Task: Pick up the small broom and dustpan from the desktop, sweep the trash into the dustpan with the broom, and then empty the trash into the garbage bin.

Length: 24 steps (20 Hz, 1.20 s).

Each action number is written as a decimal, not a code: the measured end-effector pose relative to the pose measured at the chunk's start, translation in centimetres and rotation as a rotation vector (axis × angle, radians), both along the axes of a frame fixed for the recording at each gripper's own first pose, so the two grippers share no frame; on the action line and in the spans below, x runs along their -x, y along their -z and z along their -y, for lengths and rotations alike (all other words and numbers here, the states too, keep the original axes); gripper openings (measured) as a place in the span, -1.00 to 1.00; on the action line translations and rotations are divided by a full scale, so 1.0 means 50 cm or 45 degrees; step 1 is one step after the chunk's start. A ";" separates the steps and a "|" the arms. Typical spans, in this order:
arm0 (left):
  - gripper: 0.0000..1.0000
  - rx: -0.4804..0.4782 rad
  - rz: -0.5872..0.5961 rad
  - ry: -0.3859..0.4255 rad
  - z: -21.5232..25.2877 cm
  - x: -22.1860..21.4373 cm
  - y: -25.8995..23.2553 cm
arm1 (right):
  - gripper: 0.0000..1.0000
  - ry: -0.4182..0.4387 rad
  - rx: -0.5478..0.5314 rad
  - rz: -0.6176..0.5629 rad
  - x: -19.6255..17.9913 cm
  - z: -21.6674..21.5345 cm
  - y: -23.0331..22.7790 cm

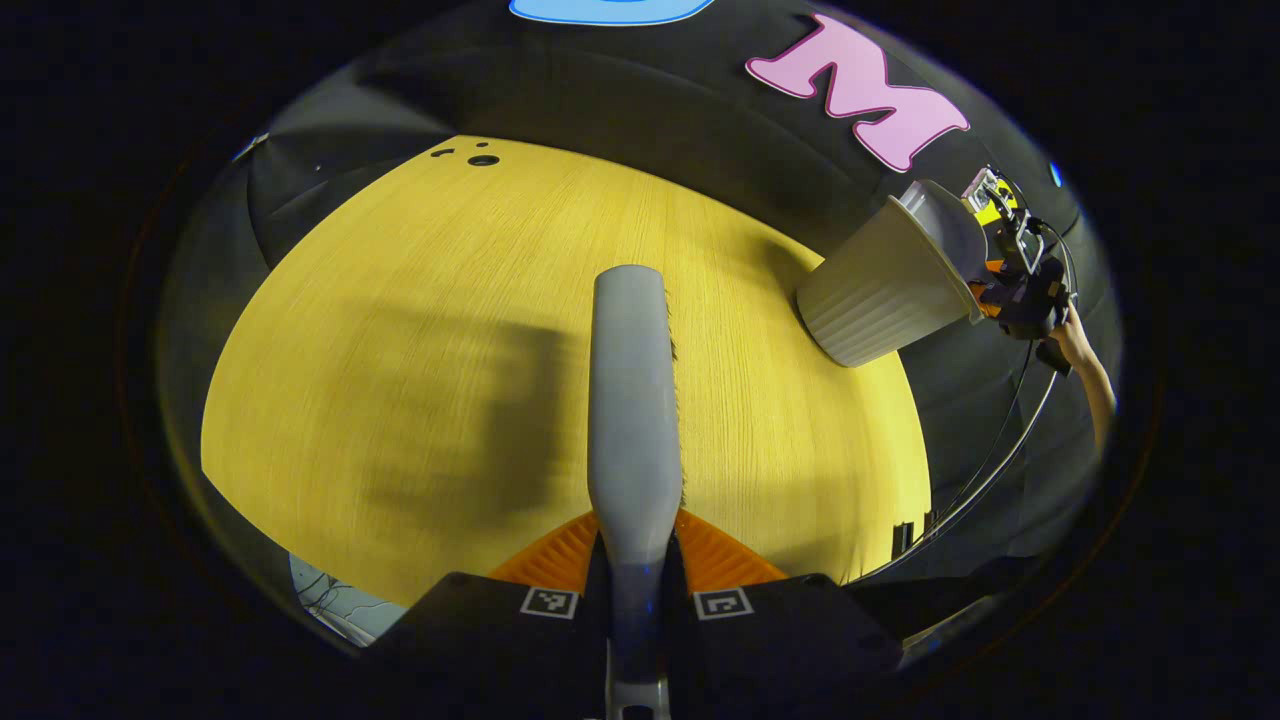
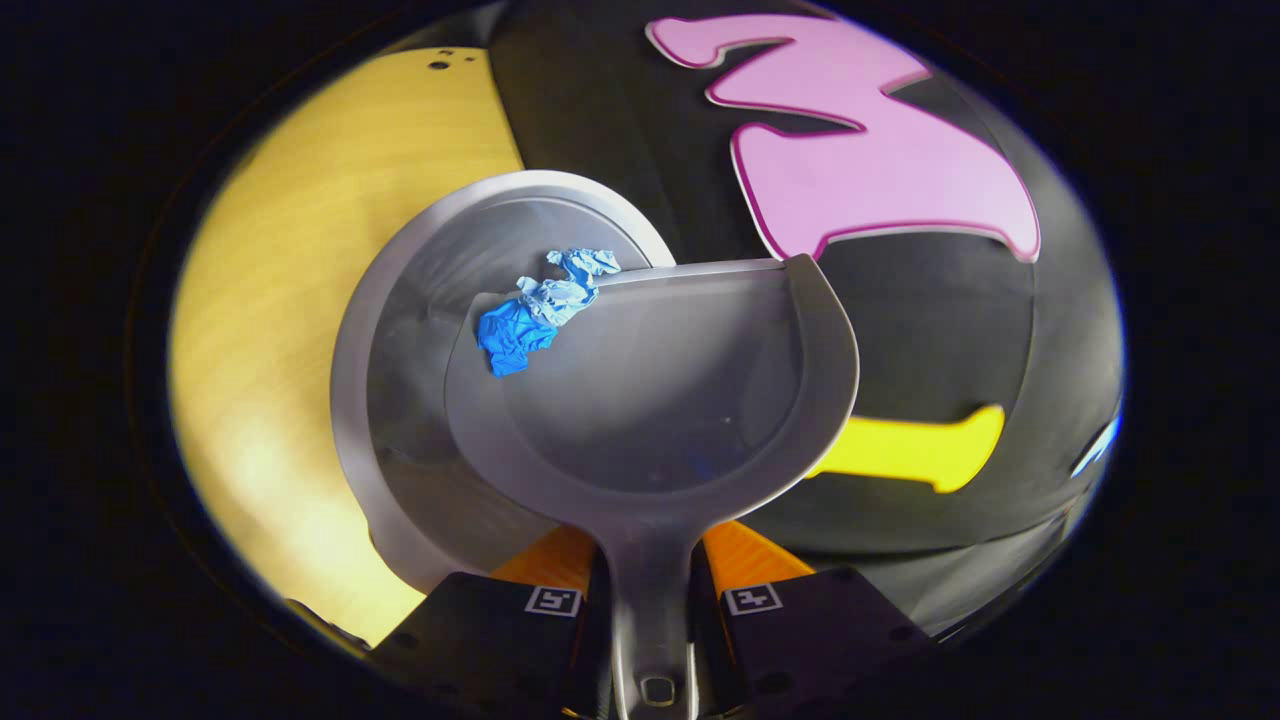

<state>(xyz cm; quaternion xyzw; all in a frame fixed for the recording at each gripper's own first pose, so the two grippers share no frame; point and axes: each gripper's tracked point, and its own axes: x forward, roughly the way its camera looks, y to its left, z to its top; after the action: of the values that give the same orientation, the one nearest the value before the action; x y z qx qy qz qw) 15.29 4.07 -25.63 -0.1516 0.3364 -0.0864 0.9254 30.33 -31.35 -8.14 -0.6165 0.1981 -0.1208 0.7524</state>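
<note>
L fingers point(image 1: 636, 600) clamp broom point(image 1: 630, 400), bristles mostly hidden; R fingers point(image 2: 648, 600) clamp dustpan point(image 2: 660, 400), covering bin point(image 2: 400, 300).

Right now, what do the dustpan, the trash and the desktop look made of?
Dustpan: seemingly grey moulded plastic, smooth, matte with a soft sheen. Trash: blue crumpled wad, probably paper or thin film; creases show. Desktop: yellowish wood-grain surface, possibly laminate; fine straight lines.

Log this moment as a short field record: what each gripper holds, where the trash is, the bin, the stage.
left gripper: shut on the broom, held over the desktop
right gripper: shut on the dustpan handle
trash: blue crumpled wad at the dustpan's front lip, over the garbage bin
garbage bin: at the desktop's edge, under the dustpan
stage: emptying, trash not yet settled inside the bin
</note>
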 end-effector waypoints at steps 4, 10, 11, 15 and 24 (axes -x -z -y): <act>-0.44 -0.003 -0.008 -0.006 -0.012 0.002 0.012 | -0.26 -0.042 0.140 0.011 -0.002 0.017 -0.033; -0.37 -0.013 -0.006 -0.010 -0.022 0.001 0.015 | -0.26 -0.008 0.092 -0.002 -0.008 0.029 -0.030; -0.45 -0.014 -0.005 -0.013 -0.023 0.002 0.015 | -0.26 -0.011 0.065 0.001 -0.007 0.030 -0.031; -0.45 -0.027 0.006 -0.034 -0.033 0.000 0.007 | -0.26 -0.011 -0.204 0.004 -0.003 0.015 -0.022; -0.45 -0.044 0.033 -0.089 -0.065 0.000 -0.018 | -0.25 0.113 -0.930 0.104 0.021 0.042 -0.044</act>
<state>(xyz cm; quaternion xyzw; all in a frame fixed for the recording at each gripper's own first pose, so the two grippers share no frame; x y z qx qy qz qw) 15.27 7.33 -24.75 -0.1463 0.3203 -0.0501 0.9346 29.27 -33.45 -5.97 -0.2929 0.2245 -0.0994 0.9241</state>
